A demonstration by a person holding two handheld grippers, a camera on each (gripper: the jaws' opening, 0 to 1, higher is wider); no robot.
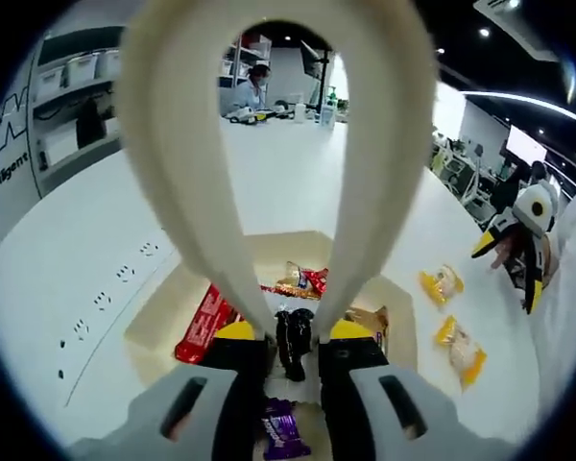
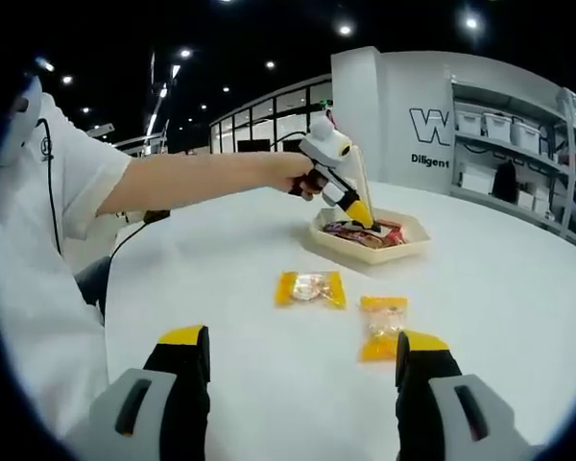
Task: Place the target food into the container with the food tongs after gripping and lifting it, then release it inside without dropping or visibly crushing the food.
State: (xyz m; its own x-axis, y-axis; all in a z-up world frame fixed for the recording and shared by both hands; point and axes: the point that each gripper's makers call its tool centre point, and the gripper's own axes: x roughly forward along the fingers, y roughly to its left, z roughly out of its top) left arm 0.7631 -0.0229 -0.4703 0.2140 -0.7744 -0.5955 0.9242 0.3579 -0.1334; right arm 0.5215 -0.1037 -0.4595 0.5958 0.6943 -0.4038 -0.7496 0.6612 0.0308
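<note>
In the left gripper view, the left gripper (image 1: pixel 295 338) points down into a cream tray (image 1: pixel 163 312) on the white table (image 1: pixel 86 259). Its jaws clamp the handle end of cream food tongs (image 1: pixel 206 182), whose two arms loop up toward the camera and come down again into the tray. The tong tips are pressed close, pinching a small dark packet (image 1: pixel 292 336) just above the tray floor. Around it lie other snacks: a red packet (image 1: pixel 204 325) to the left, a red-and-gold packet (image 1: pixel 303 280) behind, and a purple packet (image 1: pixel 284 429) nearest the camera between the jaws. The broad tong arms hide much of the tray. To the right, two yellow packets (image 1: pixel 443 283) lie on the table outside the tray, near the right gripper (image 1: pixel 518 240).

In the right gripper view, the right gripper (image 2: pixel 302 360) hovers low over the table with its jaws wide apart and nothing between them. Just ahead lie the two yellow packets (image 2: pixel 310 287), side by side but apart. Beyond them, the person's hand (image 2: pixel 302 175) holds the left gripper (image 2: pixel 350 197) and tongs tilted down into the tray (image 2: pixel 365 252). Shelves with bins (image 2: pixel 504 130) stand behind.
</note>
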